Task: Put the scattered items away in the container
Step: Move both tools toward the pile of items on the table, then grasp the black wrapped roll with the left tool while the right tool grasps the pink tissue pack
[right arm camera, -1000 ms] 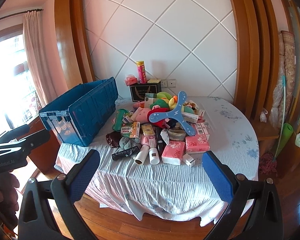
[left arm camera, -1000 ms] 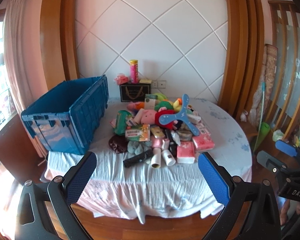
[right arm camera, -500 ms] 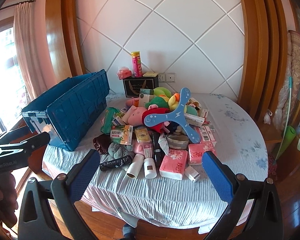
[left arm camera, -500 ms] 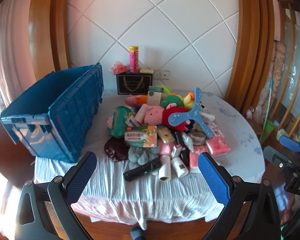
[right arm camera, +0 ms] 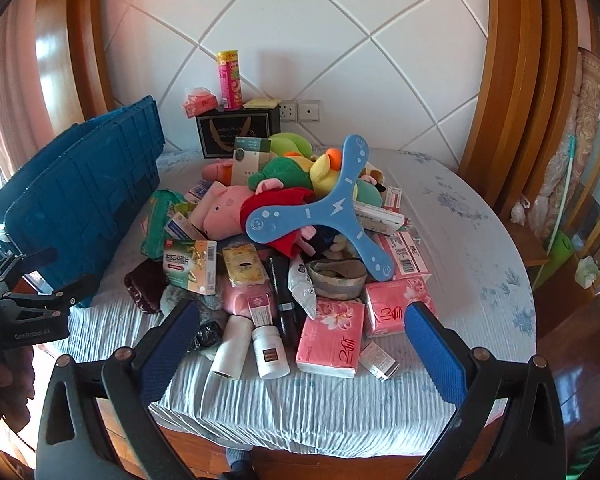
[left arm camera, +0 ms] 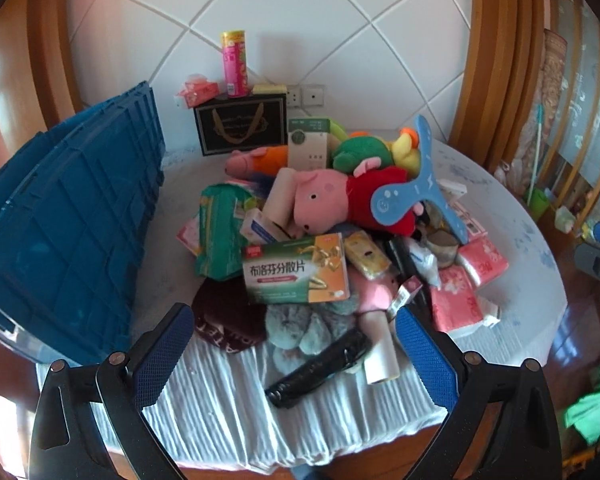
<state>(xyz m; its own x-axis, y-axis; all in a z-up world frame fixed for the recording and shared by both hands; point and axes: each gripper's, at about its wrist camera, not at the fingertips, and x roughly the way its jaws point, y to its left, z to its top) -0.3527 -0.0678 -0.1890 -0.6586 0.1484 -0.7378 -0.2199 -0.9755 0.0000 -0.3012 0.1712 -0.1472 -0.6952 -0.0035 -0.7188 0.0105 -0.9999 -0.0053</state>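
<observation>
A pile of scattered items lies on the round table (left arm camera: 512,240): a pink pig plush (left arm camera: 324,200), a blue three-armed boomerang (right arm camera: 332,212), a green and orange medicine box (left arm camera: 296,274), pink tissue packs (right arm camera: 332,336), white bottles (right arm camera: 270,350) and a black rolled item (left arm camera: 320,366). The blue crate (left arm camera: 72,216) stands at the table's left side. My left gripper (left arm camera: 288,344) is open above the pile's near edge, empty. My right gripper (right arm camera: 300,344) is open too, over the bottles and tissue pack, holding nothing.
A black gift box (left arm camera: 240,124) with a pink can (left arm camera: 234,64) on top stands against the tiled back wall. Wooden frames flank the wall. The left hand-held gripper (right arm camera: 28,312) shows at the left edge of the right wrist view. The table's right side (right arm camera: 460,216) holds only cloth.
Both grippers have moved forward and down toward the pile, which now fills more of each view. Both stay open and nothing has been picked up.
</observation>
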